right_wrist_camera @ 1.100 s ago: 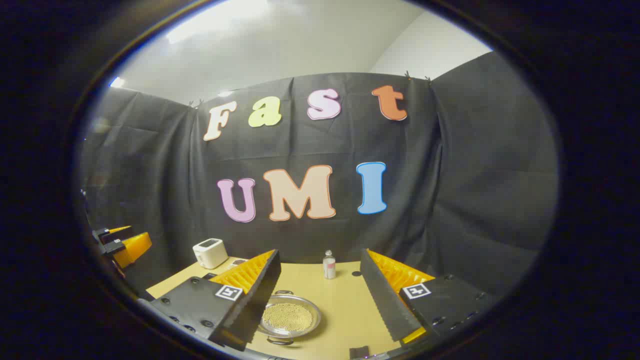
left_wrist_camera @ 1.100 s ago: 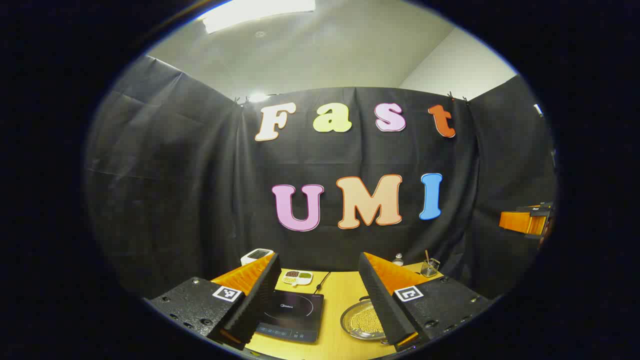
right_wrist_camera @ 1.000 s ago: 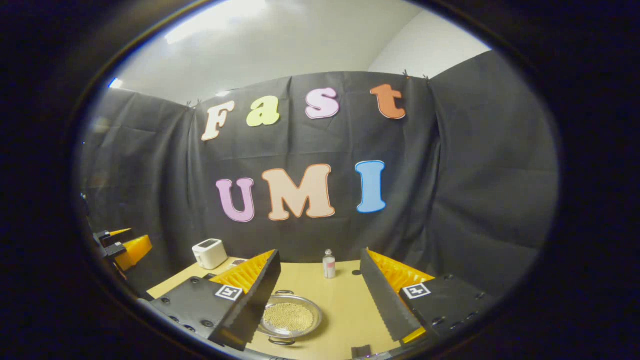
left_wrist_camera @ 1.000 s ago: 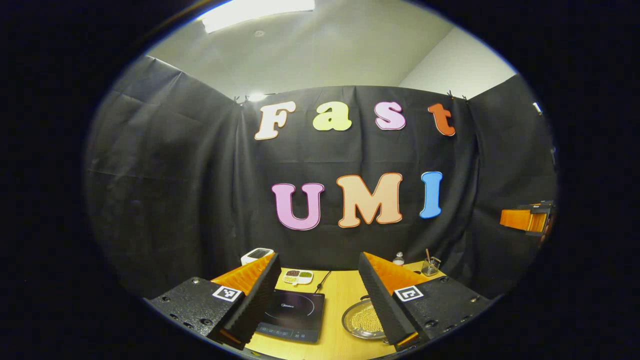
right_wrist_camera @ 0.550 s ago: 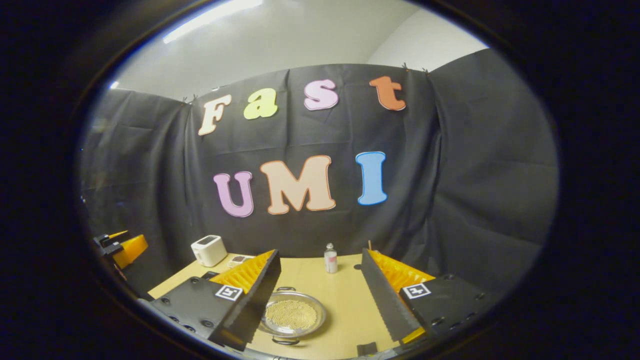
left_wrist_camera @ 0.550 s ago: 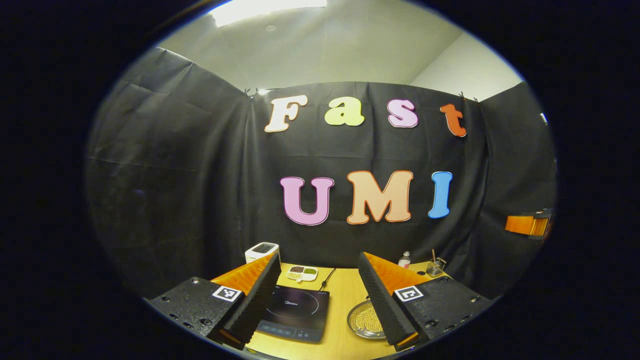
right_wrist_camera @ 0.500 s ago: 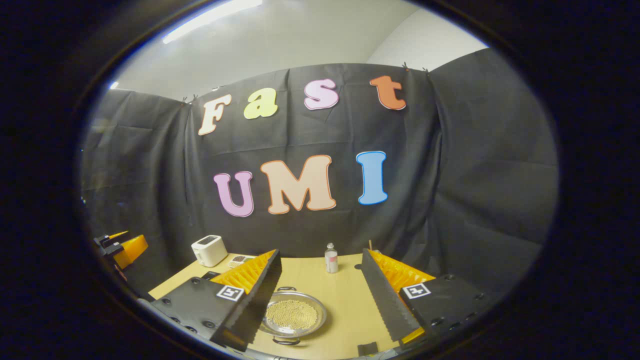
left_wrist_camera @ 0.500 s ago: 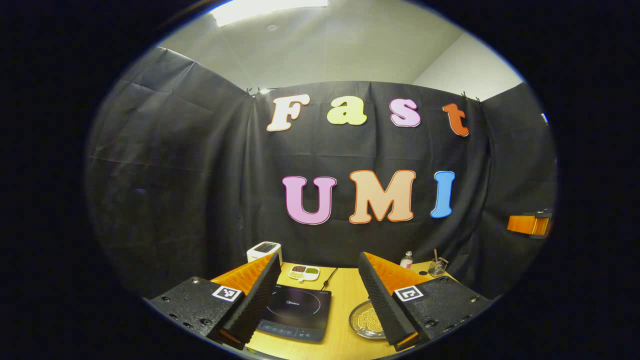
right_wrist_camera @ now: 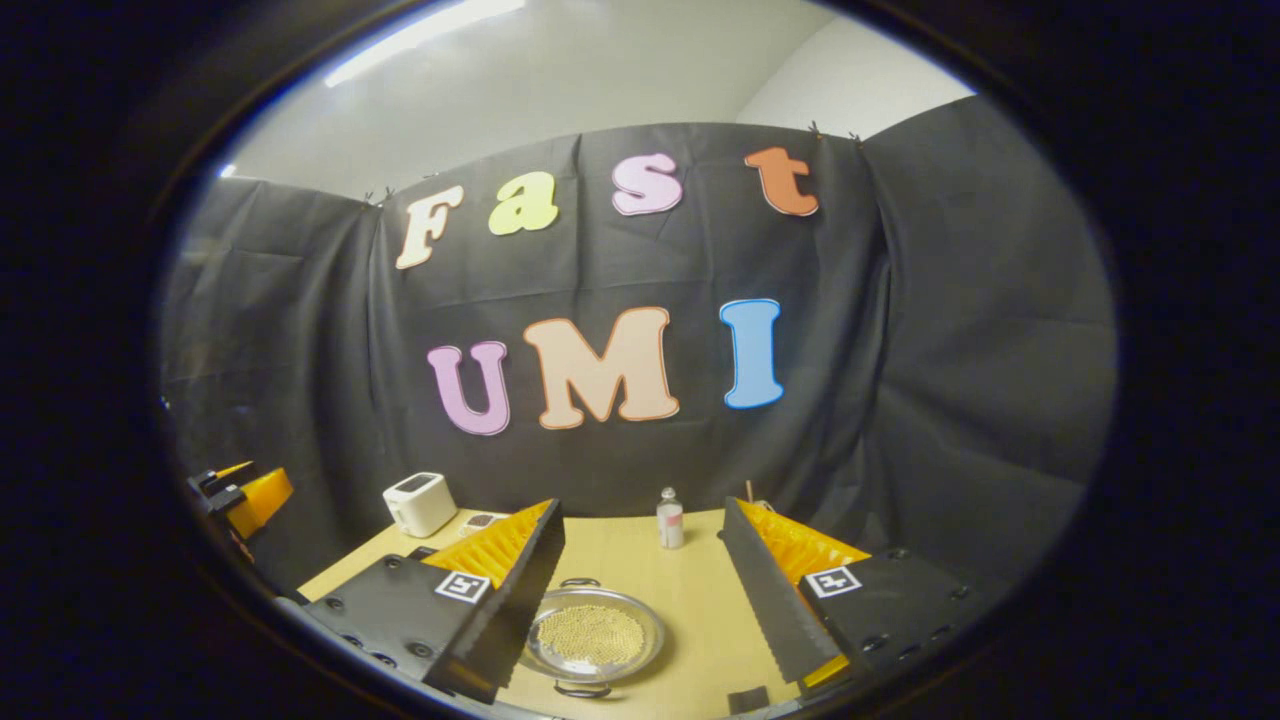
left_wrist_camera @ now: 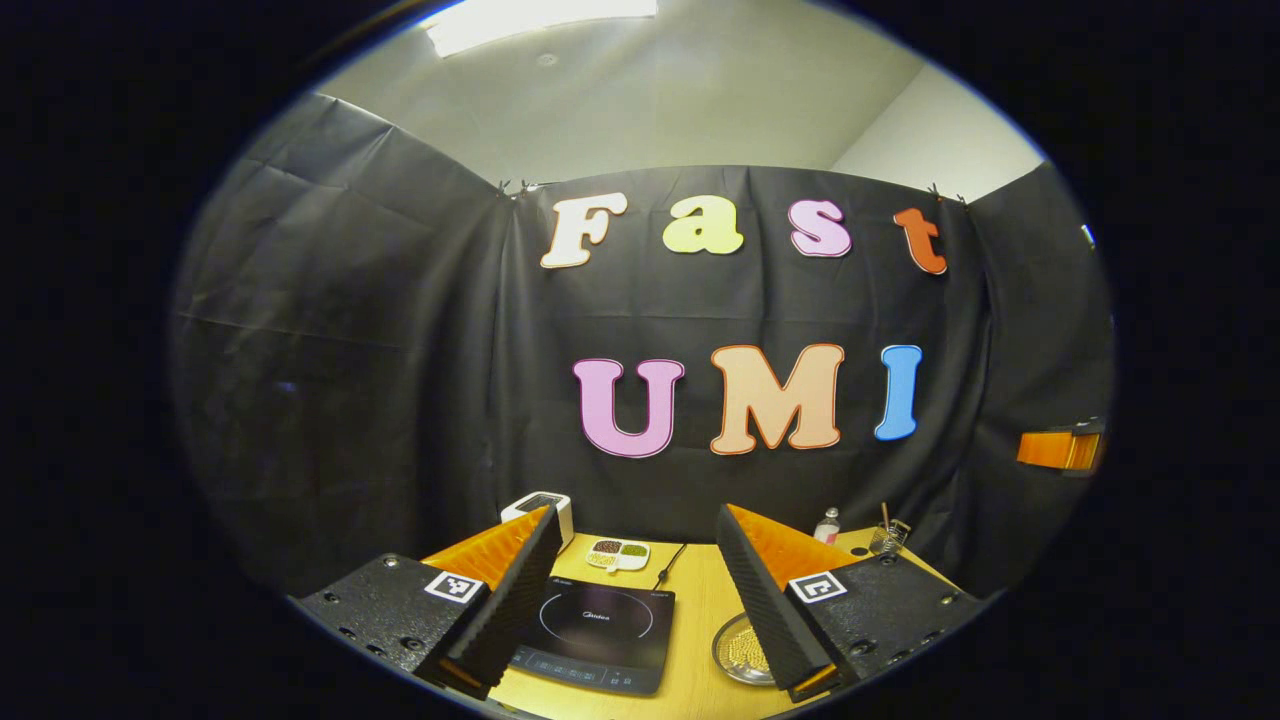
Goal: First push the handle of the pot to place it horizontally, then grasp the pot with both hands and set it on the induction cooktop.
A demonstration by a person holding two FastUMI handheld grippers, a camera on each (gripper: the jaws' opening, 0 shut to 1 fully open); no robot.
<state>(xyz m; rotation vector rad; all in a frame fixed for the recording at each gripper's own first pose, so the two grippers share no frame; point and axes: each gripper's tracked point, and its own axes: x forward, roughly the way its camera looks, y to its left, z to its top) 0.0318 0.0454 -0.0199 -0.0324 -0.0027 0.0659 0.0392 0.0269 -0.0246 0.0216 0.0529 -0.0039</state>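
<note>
The pot (right_wrist_camera: 592, 636) sits on the desk (right_wrist_camera: 690, 600), just right of the induction cooktop (left_wrist_camera: 595, 635) as the left gripper view shows it. It is a shallow metal pan full of small pale beads, with one loop handle (right_wrist_camera: 582, 689) at its near rim and the other at the far rim, so the handles run near-to-far rather than left-to-right.

Both grippers hang above the desk, touching nothing. The left gripper (left_wrist_camera: 635, 580) has its fingers wide apart with the cooktop between them; the right gripper (right_wrist_camera: 645, 585) likewise has its fingers spread, the pot lying low between them toward the left finger.

Likely risks: a hard or off-centre push on a handle could slide the whole pot instead of turning it, or jolt beads over the low rim. The small bottle (right_wrist_camera: 669, 521) stands farther back, probably clear of the turn. A lopsided two-handed lift would tip the beads out.

Compared with a second ago, both views have shifted slightly: the pot now sits lower and further right in the left gripper view, and the cooktop shows more fully.
</note>
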